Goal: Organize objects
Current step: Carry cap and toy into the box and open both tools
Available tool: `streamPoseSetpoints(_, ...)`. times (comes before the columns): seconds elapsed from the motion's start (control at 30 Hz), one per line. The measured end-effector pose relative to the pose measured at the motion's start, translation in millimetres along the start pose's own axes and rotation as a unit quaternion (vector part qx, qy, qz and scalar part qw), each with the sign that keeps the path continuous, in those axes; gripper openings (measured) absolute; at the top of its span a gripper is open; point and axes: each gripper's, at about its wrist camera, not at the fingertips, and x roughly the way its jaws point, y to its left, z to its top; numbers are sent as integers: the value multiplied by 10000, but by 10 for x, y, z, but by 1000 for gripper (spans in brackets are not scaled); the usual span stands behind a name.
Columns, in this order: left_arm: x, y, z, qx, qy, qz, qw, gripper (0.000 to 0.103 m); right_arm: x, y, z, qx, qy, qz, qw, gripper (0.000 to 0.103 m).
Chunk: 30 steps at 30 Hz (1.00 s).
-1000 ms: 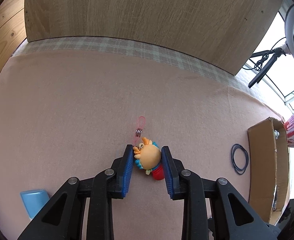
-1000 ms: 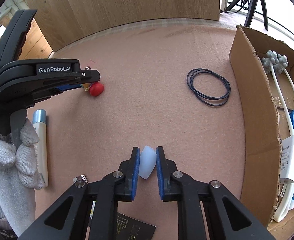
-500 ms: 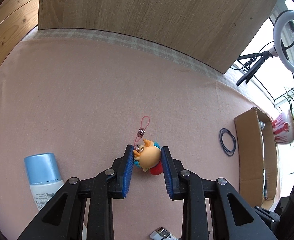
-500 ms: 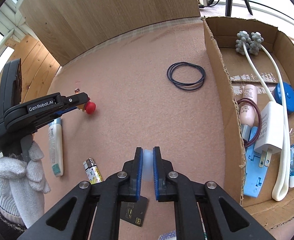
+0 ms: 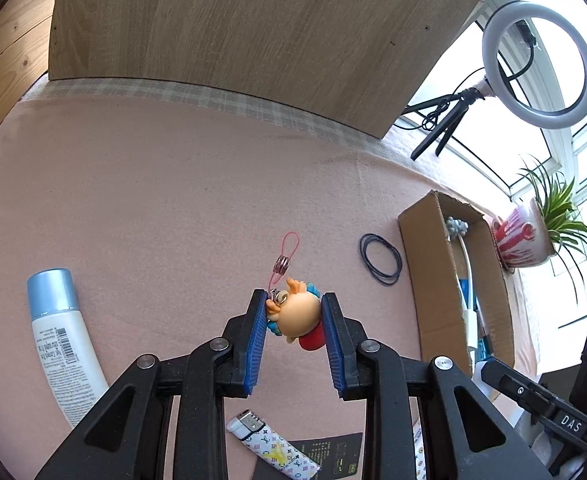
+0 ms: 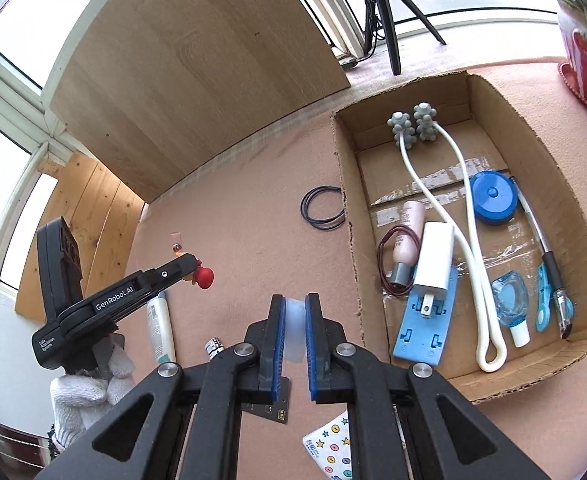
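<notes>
The left gripper (image 5: 293, 316) is clamped on a small cartoon keychain figure (image 5: 295, 314), its blue pads (image 5: 255, 340) pressing both sides of the round orange head while the pink loop and metal ring (image 5: 282, 264) trail forward beyond the tips. The right gripper (image 6: 293, 330) is pinched on a pale translucent piece (image 6: 295, 330), too blurred to identify, held between narrowly spaced pads. Both tools appear lifted off the pink cloth (image 5: 153, 200), so the step in hand looks like carrying two picked items toward the cardboard box (image 6: 343, 200), which lies just right of the right gripper and already holds a white charger (image 6: 433, 260), a blue round tape case (image 6: 493, 198), a massager with white stems (image 6: 413, 120) and other small things. The next move probably calls for swinging each load over the near box wall and releasing into a bare patch. From the right wrist view the left gripper reaches in low and nearly level, held by a hand in a white knit glove (image 6: 89, 392). Left on the cloth are black hair bands (image 5: 380, 259), a white tube with a blue cap (image 5: 59, 332), a patterned lighter (image 5: 271, 444) and a dark card (image 5: 325, 452)
</notes>
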Motion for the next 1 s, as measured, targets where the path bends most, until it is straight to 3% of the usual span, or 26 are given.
streamPoseSetpoints(0.17, -3, -386, -3, 250, 0, -275, 9993, 29, -227, -274, 42, 46, -309, -433, 9986, 9)
streamPoseSetpoints(0.47, 102, -1128, -65, 738, 103, -685, 9949, 29, -484, -794, 95, 310, -568, -838, 9944, 9)
streamPoseSetpoints(0.77, 293, -1739, -70, 1159, 191, -775, 9900, 29, -528, -955, 103, 339, -594, -845, 9941, 9)
streamPoseSetpoints(1.0, 544, -1935, -92, 1169, 312, -727, 9900, 29, -450, -977, 108, 292, -498, -813, 9950, 9)
